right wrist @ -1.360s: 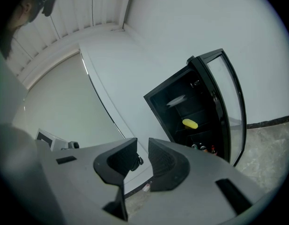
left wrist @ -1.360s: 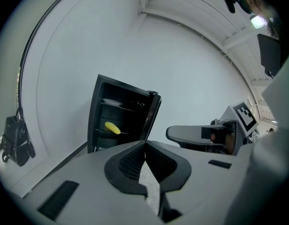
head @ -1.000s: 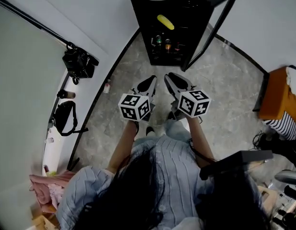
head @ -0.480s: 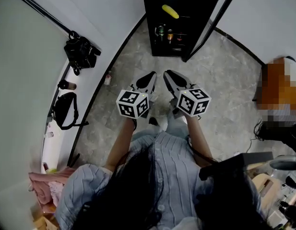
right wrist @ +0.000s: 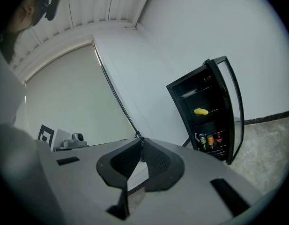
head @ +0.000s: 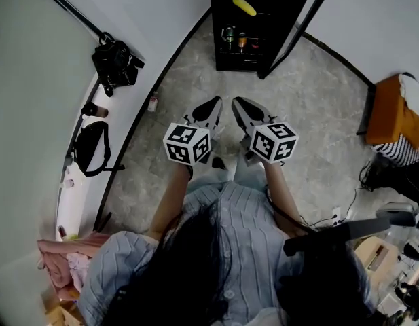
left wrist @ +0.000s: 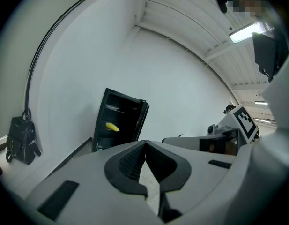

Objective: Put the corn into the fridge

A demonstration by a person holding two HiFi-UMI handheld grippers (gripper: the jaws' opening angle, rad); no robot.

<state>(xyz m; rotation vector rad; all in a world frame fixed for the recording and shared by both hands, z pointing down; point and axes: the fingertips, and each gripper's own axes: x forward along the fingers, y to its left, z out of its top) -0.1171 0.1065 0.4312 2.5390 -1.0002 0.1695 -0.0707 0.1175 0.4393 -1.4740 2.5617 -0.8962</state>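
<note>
The yellow corn (head: 244, 6) lies on an upper shelf inside the open black fridge (head: 217, 19). It also shows in the left gripper view as corn (left wrist: 112, 126) and in the right gripper view as corn (right wrist: 201, 111). My left gripper (head: 210, 107) and right gripper (head: 240, 106) are side by side over the floor, a short way back from the fridge and pointing at it. The left gripper (left wrist: 145, 142) is shut and empty. The right gripper (right wrist: 142, 140) has just been closing and now stands shut with nothing between its jaws.
The fridge door (head: 311, 12) stands open to the right, with drink cans (head: 235, 38) on a lower shelf. Black bags (head: 116, 63) and a small bottle (head: 153, 104) lie by the left wall. An orange seat (head: 392, 117) and cables (head: 372, 175) are at the right.
Both grippers and the person have drawn back from the fridge, which now sits higher and further right in the head view. The corn stays on its shelf.
</note>
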